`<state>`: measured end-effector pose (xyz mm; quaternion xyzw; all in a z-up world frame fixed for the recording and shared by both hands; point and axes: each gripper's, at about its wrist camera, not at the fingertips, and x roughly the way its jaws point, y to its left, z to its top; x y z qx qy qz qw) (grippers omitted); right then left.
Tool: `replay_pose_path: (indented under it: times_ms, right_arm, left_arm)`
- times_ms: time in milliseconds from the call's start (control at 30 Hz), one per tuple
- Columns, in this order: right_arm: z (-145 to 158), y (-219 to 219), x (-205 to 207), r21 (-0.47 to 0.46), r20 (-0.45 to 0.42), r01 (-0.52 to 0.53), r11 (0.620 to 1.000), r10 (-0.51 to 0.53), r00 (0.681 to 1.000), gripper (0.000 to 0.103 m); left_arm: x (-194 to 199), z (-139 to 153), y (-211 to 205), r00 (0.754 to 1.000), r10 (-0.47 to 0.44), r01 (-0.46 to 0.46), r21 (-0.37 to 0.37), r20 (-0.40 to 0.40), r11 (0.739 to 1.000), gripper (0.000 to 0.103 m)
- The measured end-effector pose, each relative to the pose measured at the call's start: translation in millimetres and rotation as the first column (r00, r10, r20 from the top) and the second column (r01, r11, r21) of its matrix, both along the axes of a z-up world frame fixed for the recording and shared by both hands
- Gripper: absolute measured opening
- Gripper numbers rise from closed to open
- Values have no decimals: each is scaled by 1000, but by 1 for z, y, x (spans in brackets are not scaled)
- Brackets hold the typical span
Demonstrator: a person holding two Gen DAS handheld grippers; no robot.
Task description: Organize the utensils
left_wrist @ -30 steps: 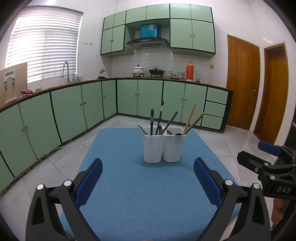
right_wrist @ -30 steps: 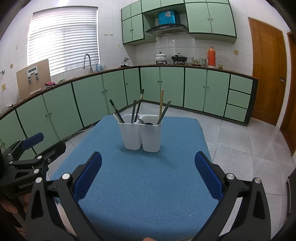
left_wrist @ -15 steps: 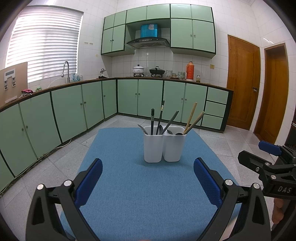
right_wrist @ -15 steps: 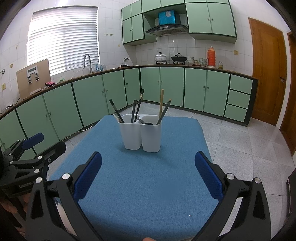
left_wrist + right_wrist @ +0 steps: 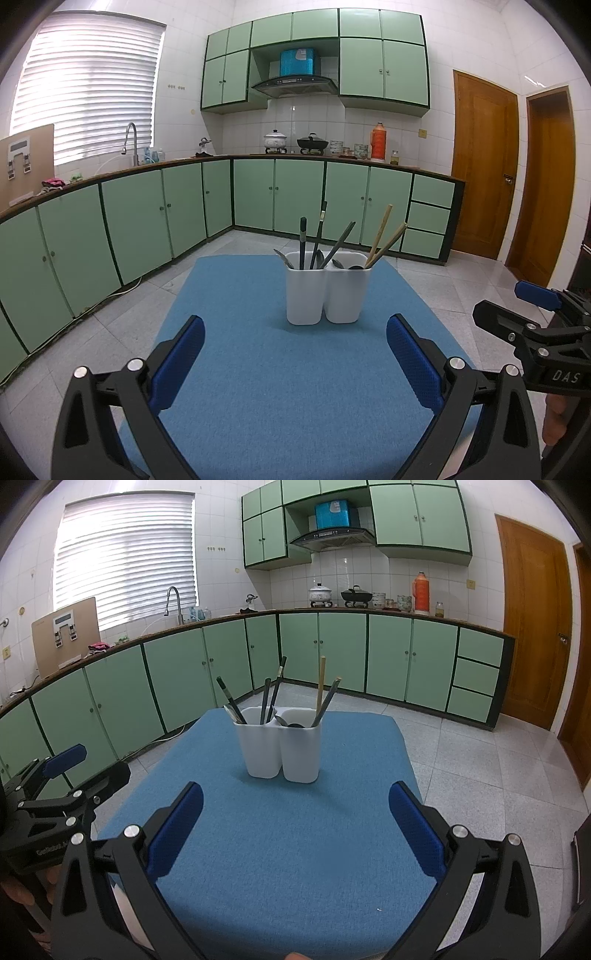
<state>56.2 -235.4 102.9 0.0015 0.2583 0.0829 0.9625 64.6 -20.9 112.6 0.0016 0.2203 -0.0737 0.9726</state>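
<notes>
A white two-compartment utensil holder (image 5: 327, 291) stands upright on a blue mat (image 5: 295, 369); it also shows in the right wrist view (image 5: 282, 751). Dark-handled utensils (image 5: 314, 240) and spoons stand in the left compartment; wooden chopsticks (image 5: 382, 236) lean in the right one. My left gripper (image 5: 295, 354) is open and empty, well short of the holder. My right gripper (image 5: 295, 830) is open and empty, also short of it. Each gripper shows at the edge of the other's view.
The blue mat (image 5: 295, 849) covers a small table with tiled floor (image 5: 461, 295) around it. Green cabinets (image 5: 147, 221) line the left and back walls. Wooden doors (image 5: 484, 162) stand at the right.
</notes>
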Motion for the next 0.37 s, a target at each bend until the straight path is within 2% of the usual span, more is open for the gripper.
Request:
replay_pose_path:
  times_ms: [367]
  right_arm:
    - [0,1,0,-2,1,-1,1000,1,1000,98]
  left_arm:
    - [-1,0,1,1000,1,-1,-2,0,1000,97]
